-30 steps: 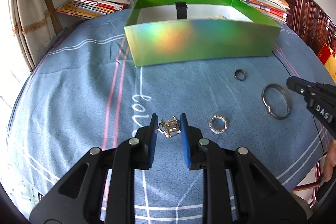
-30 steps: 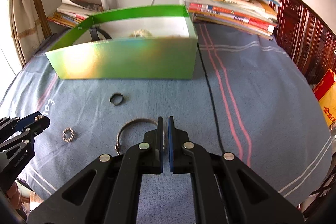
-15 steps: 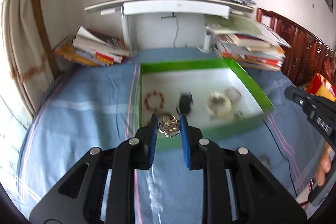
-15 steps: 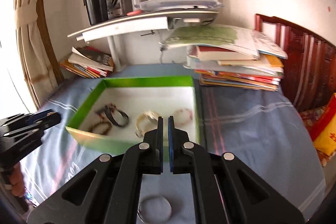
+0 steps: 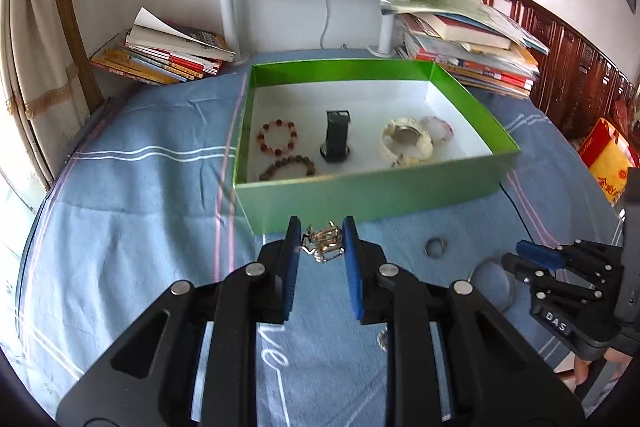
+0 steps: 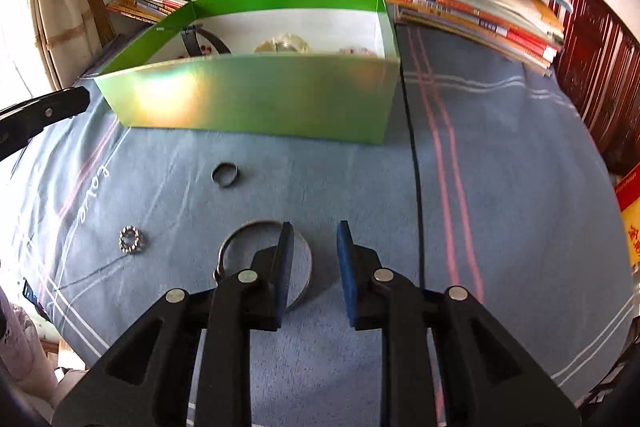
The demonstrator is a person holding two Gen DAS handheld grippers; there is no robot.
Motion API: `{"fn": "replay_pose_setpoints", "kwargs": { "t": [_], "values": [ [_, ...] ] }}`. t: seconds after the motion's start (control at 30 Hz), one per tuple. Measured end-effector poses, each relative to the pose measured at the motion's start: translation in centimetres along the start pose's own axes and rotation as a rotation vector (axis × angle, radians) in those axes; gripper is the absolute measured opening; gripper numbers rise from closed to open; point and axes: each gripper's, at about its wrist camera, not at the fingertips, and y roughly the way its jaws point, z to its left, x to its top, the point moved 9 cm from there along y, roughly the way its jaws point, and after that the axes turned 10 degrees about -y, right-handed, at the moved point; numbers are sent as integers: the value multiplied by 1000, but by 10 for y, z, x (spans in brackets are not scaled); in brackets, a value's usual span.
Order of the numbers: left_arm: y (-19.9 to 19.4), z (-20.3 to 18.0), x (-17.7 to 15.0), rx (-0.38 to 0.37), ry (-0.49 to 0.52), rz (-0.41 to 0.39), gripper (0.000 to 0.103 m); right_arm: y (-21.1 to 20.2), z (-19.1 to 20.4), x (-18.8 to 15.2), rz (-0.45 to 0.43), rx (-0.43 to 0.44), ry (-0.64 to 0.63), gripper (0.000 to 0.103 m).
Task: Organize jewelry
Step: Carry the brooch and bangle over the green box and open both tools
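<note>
**Jewelry piece pinched in left gripper, right gripper parted over bangle**

Jewelry, a small gold-toned wire piece (image 5: 323, 241), sat clamped between the blue pads of the left gripper (image 5: 322, 242), held above the blue cloth (image 5: 140, 195) just short of the green box (image 5: 360, 193). Inside the box lay a red bead bracelet (image 5: 277, 137), a brown bead bracelet (image 5: 287, 166), a black watch (image 5: 337, 141) and pale bangles (image 5: 406, 141). The right gripper (image 6: 312, 247) stood moderately open and held nothing, low over a silver bangle (image 6: 256, 227) on the cloth. A small ring (image 6: 225, 174) and a beaded ring (image 6: 131, 239) lay nearby.
</note>
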Motion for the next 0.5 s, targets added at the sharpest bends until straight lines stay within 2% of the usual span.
{"fn": "replay_pose_setpoints", "kwargs": {
  "t": [0.1, 0.13, 0.17, 0.37, 0.5],
  "values": [
    [-2, -4, -8, -7, 12, 10, 21, 3, 6, -3, 8, -1, -17, 22],
    [-2, -5, -10, -6, 16, 13, 21, 3, 8, -4, 9, -4, -25, 11],
    [-1, -5, -12, -3, 18, 15, 21, 3, 9, -3, 8, -4, -30, 4],
    [-2, -1, -13, -4, 14, 17, 21, -20, 4, 21, -73, -9, -18, 4],
    [-6, 1, -7, -6, 15, 3, 21, -49, -1, 54, -167, -20, -29, 4]
  ]
}}
